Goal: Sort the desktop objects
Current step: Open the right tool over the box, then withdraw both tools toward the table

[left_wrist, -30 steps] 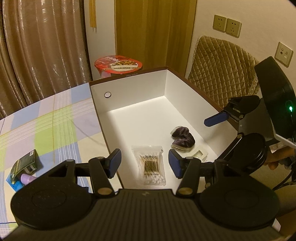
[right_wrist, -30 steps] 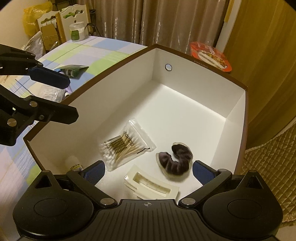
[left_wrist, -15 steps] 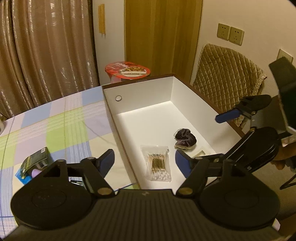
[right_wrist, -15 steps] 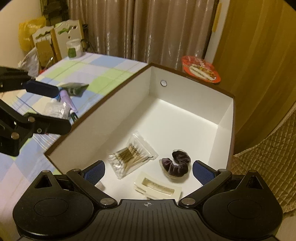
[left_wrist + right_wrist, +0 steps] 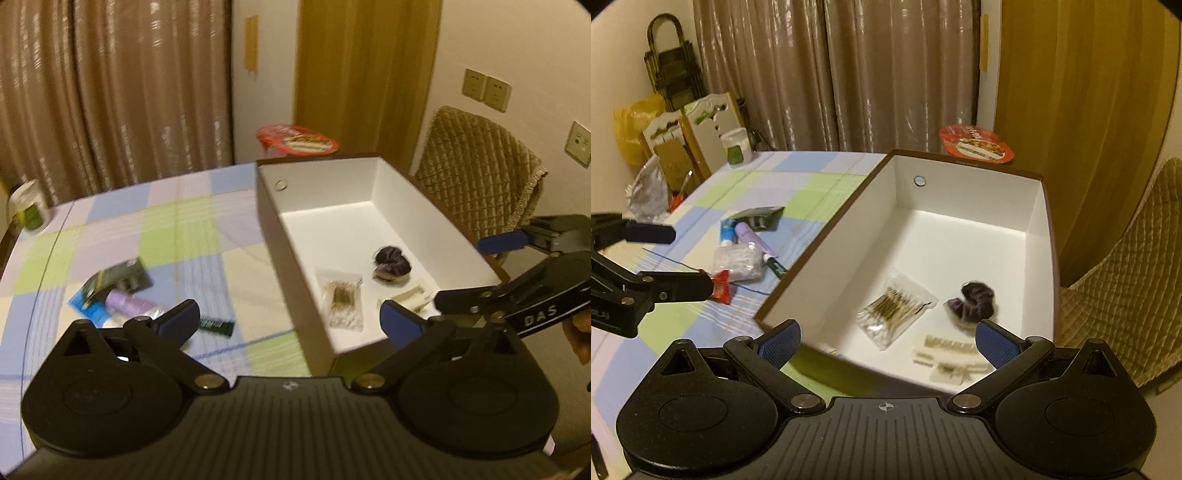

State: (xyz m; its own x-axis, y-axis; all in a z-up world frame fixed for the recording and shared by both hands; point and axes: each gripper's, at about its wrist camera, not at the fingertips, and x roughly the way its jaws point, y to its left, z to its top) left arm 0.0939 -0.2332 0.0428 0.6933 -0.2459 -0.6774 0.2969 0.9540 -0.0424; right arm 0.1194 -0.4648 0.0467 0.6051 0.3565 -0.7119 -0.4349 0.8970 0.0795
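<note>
A white box [image 5: 406, 192] [image 5: 849, 240] with brown rim stands on the checked tablecloth. Inside lie a bag of cotton swabs [image 5: 341, 302] [image 5: 895, 308], a dark purple scrunchie [image 5: 391, 264] [image 5: 973, 302] and a cream hair clip [image 5: 410, 297] [image 5: 951, 358]. Left of the box lie a dark green pouch [image 5: 118, 278] [image 5: 761, 218], a purple tube [image 5: 129, 304] [image 5: 751, 236], a blue tube [image 5: 726, 230], a clear plastic pack [image 5: 738, 258] and a red packet [image 5: 720, 286]. My left gripper [image 5: 290, 323] is open and empty above the box's near left corner. My right gripper [image 5: 886, 341] is open and empty above the box's near edge.
A red-lidded bowl [image 5: 297, 138] [image 5: 975, 144] stands behind the box. A white jar with a green label [image 5: 27, 210] [image 5: 737, 146] sits at the table's far left. A quilted chair [image 5: 480, 166] stands right of the box. Bags and boards [image 5: 665, 147] crowd the far left.
Both grippers have risen and pulled back from the box, the left one swinging leftward over the table. The left jaws have opened wider. The items in the box have not moved.
</note>
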